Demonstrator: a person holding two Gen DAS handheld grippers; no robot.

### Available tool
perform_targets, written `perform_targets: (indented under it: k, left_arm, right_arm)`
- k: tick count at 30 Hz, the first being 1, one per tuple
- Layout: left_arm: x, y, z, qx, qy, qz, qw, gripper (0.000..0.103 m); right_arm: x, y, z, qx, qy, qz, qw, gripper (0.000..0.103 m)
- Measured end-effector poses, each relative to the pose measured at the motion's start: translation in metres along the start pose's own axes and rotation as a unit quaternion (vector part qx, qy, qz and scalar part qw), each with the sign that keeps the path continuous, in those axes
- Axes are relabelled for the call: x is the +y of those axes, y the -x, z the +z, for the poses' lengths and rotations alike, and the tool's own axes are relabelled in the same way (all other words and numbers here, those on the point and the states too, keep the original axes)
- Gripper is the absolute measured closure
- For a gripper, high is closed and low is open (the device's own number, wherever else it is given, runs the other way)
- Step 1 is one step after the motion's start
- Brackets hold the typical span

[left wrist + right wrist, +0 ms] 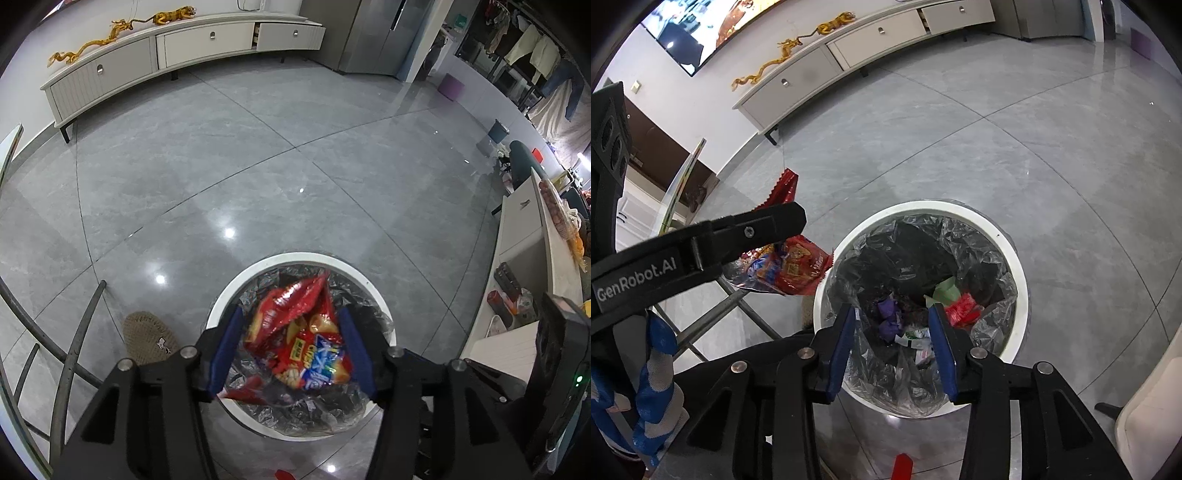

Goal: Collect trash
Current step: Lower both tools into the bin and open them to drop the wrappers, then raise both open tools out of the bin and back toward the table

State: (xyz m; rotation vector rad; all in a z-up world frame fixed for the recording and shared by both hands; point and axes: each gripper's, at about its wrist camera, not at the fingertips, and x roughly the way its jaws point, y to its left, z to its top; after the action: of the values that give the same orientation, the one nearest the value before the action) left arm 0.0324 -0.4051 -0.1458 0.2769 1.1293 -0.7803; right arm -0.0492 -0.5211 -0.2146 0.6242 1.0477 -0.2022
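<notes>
A white round trash bin (236,291) with a clear liner stands on the grey floor. My left gripper (291,321) is above it, its blue pads wide apart around a red snack bag (295,332); I cannot tell whether the pads touch it. In the right wrist view the left gripper (783,225) is beside the bin's left rim with the red snack bag (790,269) hanging at its tip. My right gripper (892,314) is open and empty over the bin (1015,266), which holds purple, green and red scraps (960,308).
A slipper (147,338) lies left of the bin. Metal chair legs (74,332) stand at the left. A white table (524,236) with clutter is on the right. A long white cabinet (166,51) lines the far wall. A red scrap (901,467) lies on the floor near me.
</notes>
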Motion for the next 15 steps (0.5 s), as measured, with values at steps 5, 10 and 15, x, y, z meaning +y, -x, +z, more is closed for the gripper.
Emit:
perform_targets:
  k: [5,10,15]
  left_arm:
    - [-0.007,0.013,0.000,-0.017,-0.010,0.005,0.9998,0.042]
    - [-0.010,0.029,0.000,-0.040,-0.016,0.014,0.9990,0.038]
    - [-0.009,0.049,-0.001,-0.063,-0.013,0.020,0.9977,0.038]
  right_arm:
    - [0.000,0.006,0.000,-0.006,-0.003,-0.004,1.000,0.060]
    - [0.000,0.018,0.001,-0.020,-0.007,-0.009,1.000,0.055]
    - [0.007,0.030,0.002,-0.035,-0.003,-0.014,0.999,0.050]
